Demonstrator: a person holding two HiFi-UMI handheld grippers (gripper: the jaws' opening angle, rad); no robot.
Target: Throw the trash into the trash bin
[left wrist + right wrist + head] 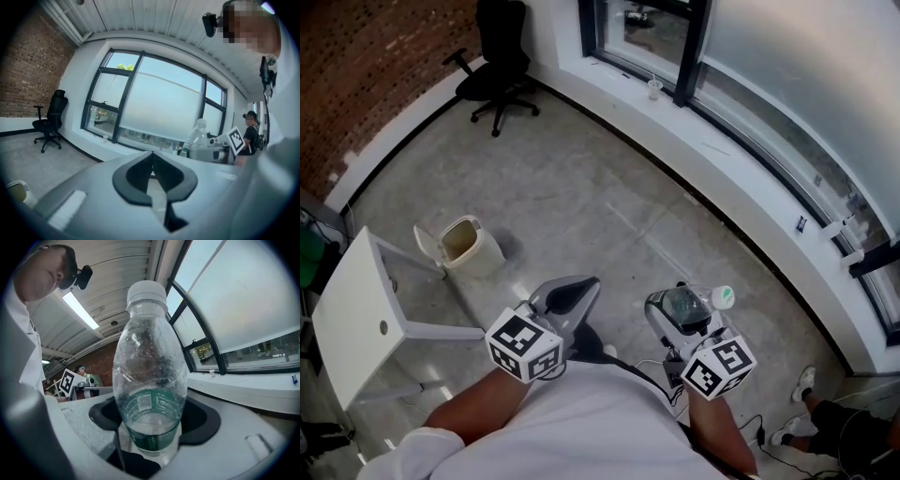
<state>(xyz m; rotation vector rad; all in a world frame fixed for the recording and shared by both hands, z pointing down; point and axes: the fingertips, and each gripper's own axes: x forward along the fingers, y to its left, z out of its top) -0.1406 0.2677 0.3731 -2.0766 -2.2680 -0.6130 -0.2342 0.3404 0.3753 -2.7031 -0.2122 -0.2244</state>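
Observation:
A clear plastic bottle point(150, 376) with a white cap and a green label stands upright between the jaws of my right gripper point(152, 427), which is shut on its lower body. In the head view the right gripper point(686, 309) holds the bottle point(698, 302) low in the middle, the cap pointing right. The beige trash bin point(469, 246), lid up, stands on the floor to the far left. My left gripper point(574, 294) is shut and empty, between the bin and the bottle. From the left gripper point(151, 154) view the bottle point(197, 135) shows to the right and the bin point(16, 192) at the lower left edge.
A white table point(356, 319) stands at the left, close to the bin. A black office chair point(497, 70) sits at the back by the brick wall. A curved window ledge point(741, 169) with a small cup point(654, 89) runs along the right. Another person's feet point(802, 386) show at the lower right.

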